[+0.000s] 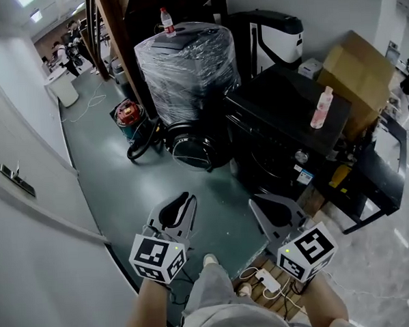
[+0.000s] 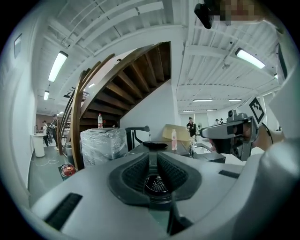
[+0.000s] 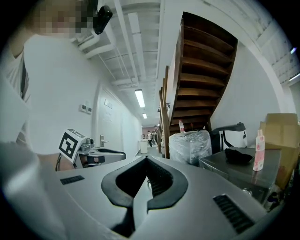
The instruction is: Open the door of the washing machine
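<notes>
Left claw (image 2: 153, 153): barely released, ribbed pads parted by a thin slit, nothing in it. Right claw (image 3: 147, 157): clenched, pad tips meeting, also empty. In the head view both are held side by side low in the frame, marker cubes toward the person, noses pointing out over the green floor (image 1: 123, 177) toward the machines and well short of them. Washing machine (image 1: 277, 118): black, right of centre, front panel facing the person's side, a knob near its upper edge. A pink bottle (image 1: 321, 109) stands upright on its top, with a dark crumpled item (image 3: 238, 156) lying near it. A round dark ring (image 1: 190, 150) sits at floor level off the machine's left front corner, against the base of a plastic-wrapped appliance (image 1: 186, 65). It looks like the door swung out, but I cannot tell for certain. A red-capped bottle (image 1: 167, 22) stands on the wrapped appliance. A cardboard box (image 1: 357, 76) sits behind the washing machine on the right. A red-topped canister (image 1: 128, 114) stands on the floor to the left, beside the foot of a wooden staircase (image 2: 131, 79). A white adapter with cables (image 1: 269, 282) lies by the person's feet. People stand far down the corridor.
</notes>
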A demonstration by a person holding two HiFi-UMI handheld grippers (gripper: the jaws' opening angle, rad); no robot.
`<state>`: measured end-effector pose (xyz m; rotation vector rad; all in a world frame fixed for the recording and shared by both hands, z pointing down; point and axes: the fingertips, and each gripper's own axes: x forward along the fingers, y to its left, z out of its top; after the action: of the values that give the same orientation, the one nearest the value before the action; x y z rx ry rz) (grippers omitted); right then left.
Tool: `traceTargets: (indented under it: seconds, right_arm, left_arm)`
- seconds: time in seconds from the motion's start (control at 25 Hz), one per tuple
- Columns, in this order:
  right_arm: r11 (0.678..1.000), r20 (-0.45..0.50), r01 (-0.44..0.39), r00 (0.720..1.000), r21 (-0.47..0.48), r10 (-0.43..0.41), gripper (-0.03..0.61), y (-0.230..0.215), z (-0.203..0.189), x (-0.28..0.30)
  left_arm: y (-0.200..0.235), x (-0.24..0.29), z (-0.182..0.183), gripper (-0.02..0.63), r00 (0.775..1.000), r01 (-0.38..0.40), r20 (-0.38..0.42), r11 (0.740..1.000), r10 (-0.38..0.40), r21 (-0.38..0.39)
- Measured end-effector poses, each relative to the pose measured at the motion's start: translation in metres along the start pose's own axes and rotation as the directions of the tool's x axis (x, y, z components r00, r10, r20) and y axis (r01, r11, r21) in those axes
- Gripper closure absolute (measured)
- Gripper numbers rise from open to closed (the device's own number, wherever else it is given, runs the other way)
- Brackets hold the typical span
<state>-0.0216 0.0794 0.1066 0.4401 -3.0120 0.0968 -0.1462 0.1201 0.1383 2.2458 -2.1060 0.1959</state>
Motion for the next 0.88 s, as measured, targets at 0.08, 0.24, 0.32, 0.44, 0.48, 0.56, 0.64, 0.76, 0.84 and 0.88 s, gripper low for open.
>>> traceTargets:
  seconds: [0.08, 0.24, 0.32, 0.44, 0.48, 0.56, 0.64, 0.76, 0.84, 0.88]
  right_arm:
    - [1.0, 0.006, 0.001, 1.0, -0.013, -0.001, 0.551, 0.005, 0.004, -0.013]
    - [1.0, 0.017, 0.0, 1.0, -0.028, 0.0, 0.551, 0.01, 0.009, -0.037]
    - [0.999, 0.018, 0.006, 1.0, -0.034, -0.005, 0.551, 0.01, 0.009, -0.048]
    - [0.999, 0.021, 0.011, 1.0, -0.034, -0.011, 0.551, 0.013, 0.009, -0.064]
    - [0.999, 0.022, 0.012, 1.0, -0.032, -0.011, 0.551, 0.014, 0.009, -0.069]
    - [1.0, 0.031, 0.013, 0.999, -0.029, -0.012, 0.551, 0.015, 0.01, -0.078]
    - [0.999, 0.042, 0.014, 0.999, -0.033, -0.013, 0.551, 0.015, 0.013, -0.088]
    - [0.999, 0.049, 0.017, 0.999, -0.04, -0.015, 0.551, 0.013, 0.013, -0.098]
    - [0.999, 0.047, 0.022, 0.999, -0.04, -0.02, 0.551, 0.01, 0.011, -0.104]
    - [0.999, 0.044, 0.024, 0.999, -0.039, -0.022, 0.551, 0.009, 0.01, -0.106]
  left_arm:
    - [-0.015, -0.007, 0.003, 0.548, 1.0, 0.009, 0.0, 1.0, -0.009, 0.014]
    - [-0.048, -0.019, 0.009, 0.552, 0.999, 0.033, 0.011, 0.999, -0.034, 0.023]
    - [-0.064, -0.021, 0.009, 0.552, 0.999, 0.047, 0.012, 0.998, -0.048, 0.031]
    - [-0.074, -0.027, 0.009, 0.552, 1.0, 0.02, 0.013, 0.999, -0.02, 0.045]
    - [-0.075, -0.03, 0.008, 0.552, 1.0, 0.012, 0.015, 0.999, -0.013, 0.04]
    - [-0.08, -0.035, 0.007, 0.552, 1.0, 0.012, 0.015, 1.0, -0.012, 0.025]
    - [-0.084, -0.039, 0.006, 0.557, 1.0, 0.007, 0.014, 1.0, -0.007, 0.009]
    - [-0.087, -0.042, 0.003, 0.56, 1.0, -0.017, 0.016, 1.0, 0.017, -0.015]
    - [-0.089, -0.041, 0.002, 0.563, 1.0, -0.024, 0.018, 1.0, 0.025, -0.019]
    - [-0.091, -0.04, 0.003, 0.566, 0.999, -0.025, 0.02, 0.999, 0.025, -0.021]
